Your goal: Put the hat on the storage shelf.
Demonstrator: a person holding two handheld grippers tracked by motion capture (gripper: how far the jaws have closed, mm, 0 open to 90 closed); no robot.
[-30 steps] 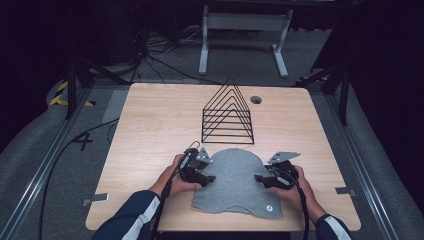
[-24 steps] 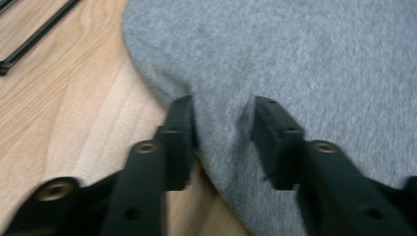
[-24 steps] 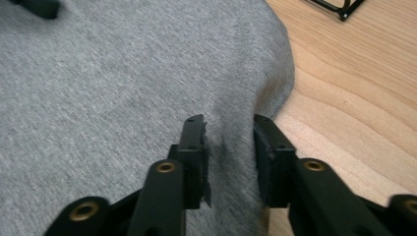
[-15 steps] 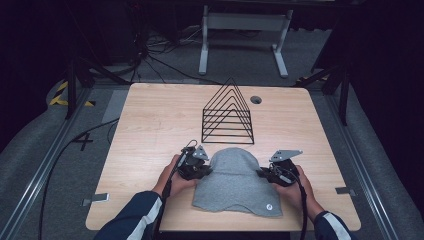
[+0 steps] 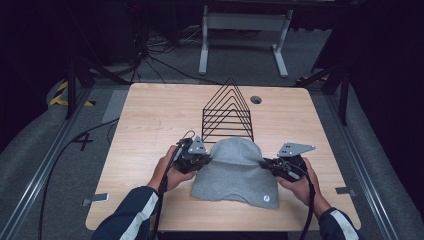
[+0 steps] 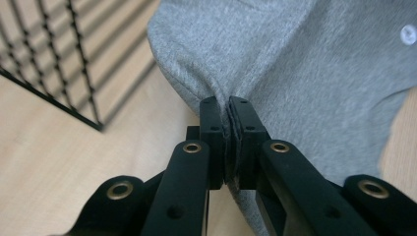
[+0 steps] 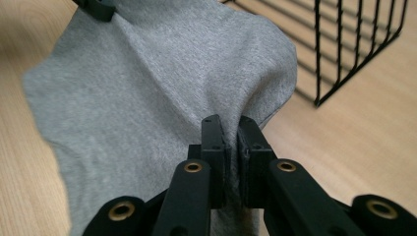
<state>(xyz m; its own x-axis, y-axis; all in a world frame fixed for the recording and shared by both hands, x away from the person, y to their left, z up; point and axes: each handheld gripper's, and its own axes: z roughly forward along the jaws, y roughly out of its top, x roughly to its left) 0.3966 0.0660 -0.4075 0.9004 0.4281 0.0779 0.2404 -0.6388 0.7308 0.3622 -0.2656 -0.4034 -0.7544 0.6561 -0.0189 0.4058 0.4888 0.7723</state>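
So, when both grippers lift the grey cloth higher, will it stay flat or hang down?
Probably hang: the grey cloth already bulges between the left gripper and right gripper, so it looks floppy. It seems light. Puckers at the jaws suggest a secure grip.

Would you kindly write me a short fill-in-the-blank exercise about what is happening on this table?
1. Both tools are shut on the grey ____.
2. The left tool pinches one side edge of the cloth, and the right tool pinches the ____ side edge.
3. Behind the cloth stands a black ____ rack.
4. Everything rests on a ____ table.

Missing words: cloth; opposite; wire; wooden
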